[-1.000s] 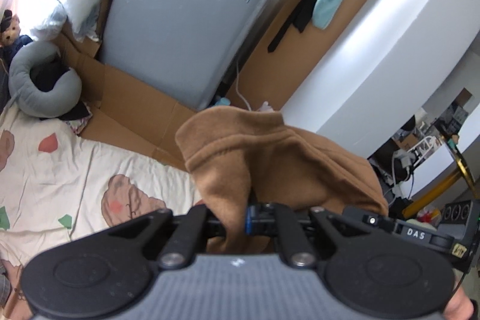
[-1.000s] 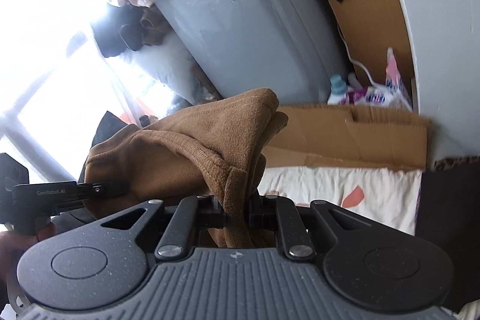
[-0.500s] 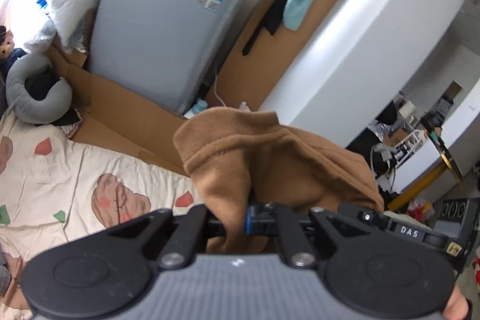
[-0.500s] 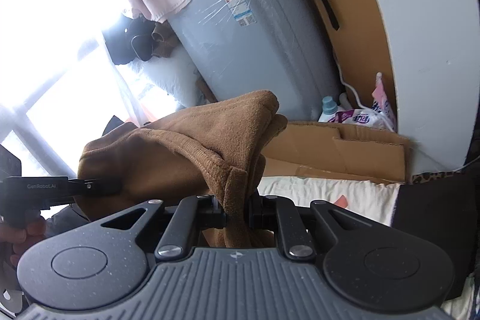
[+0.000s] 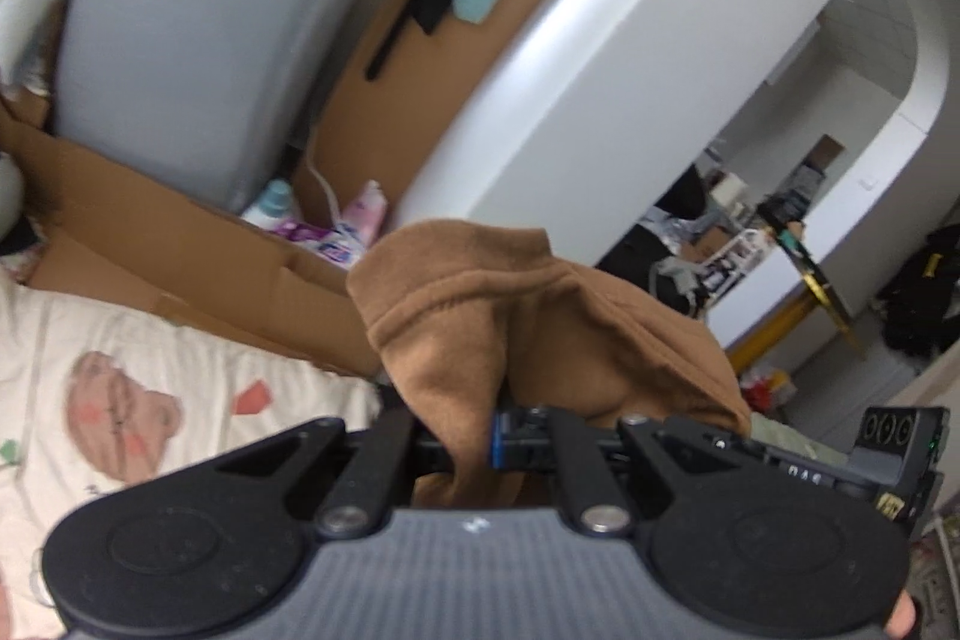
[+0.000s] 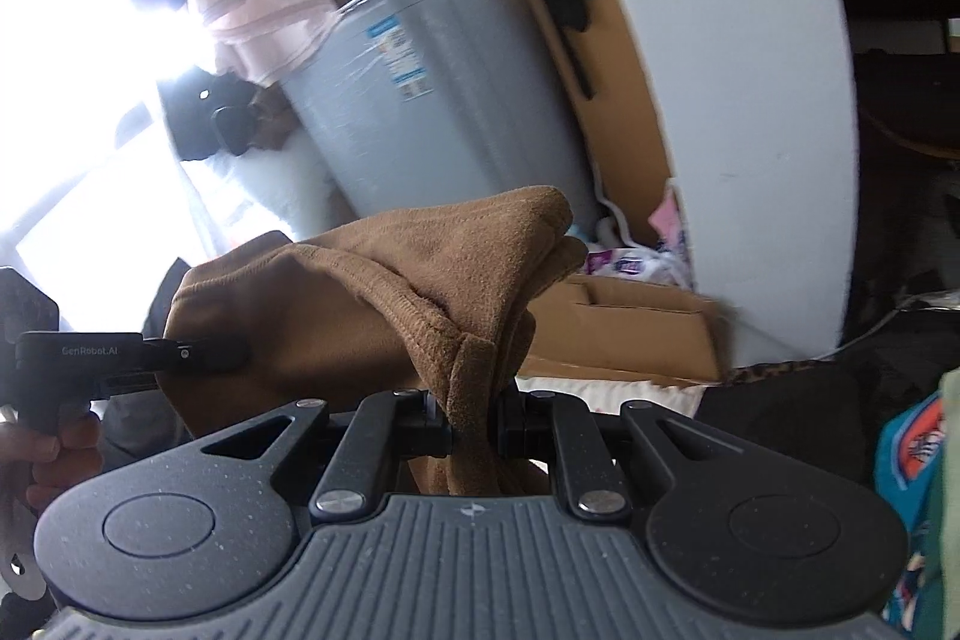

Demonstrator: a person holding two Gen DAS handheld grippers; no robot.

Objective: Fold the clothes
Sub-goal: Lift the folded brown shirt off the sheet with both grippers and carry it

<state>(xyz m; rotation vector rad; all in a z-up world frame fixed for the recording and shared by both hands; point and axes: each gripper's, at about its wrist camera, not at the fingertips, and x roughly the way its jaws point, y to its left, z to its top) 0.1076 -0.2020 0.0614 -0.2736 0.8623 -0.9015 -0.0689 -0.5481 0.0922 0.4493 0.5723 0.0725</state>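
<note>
Left wrist view shows the left gripper (image 5: 474,445) clamped on a bunched edge of the brown garment (image 5: 540,316), held up in the air above the patterned bedsheet (image 5: 120,388). The right gripper (image 6: 474,430) is likewise pinched tight on another part of the same cloth, with the left one visible just beside it. To do this carry well, I would keep both grips firm and the held edges level, draw them apart until the fabric hangs smooth, then lower it flat onto the bedsheet.
</note>
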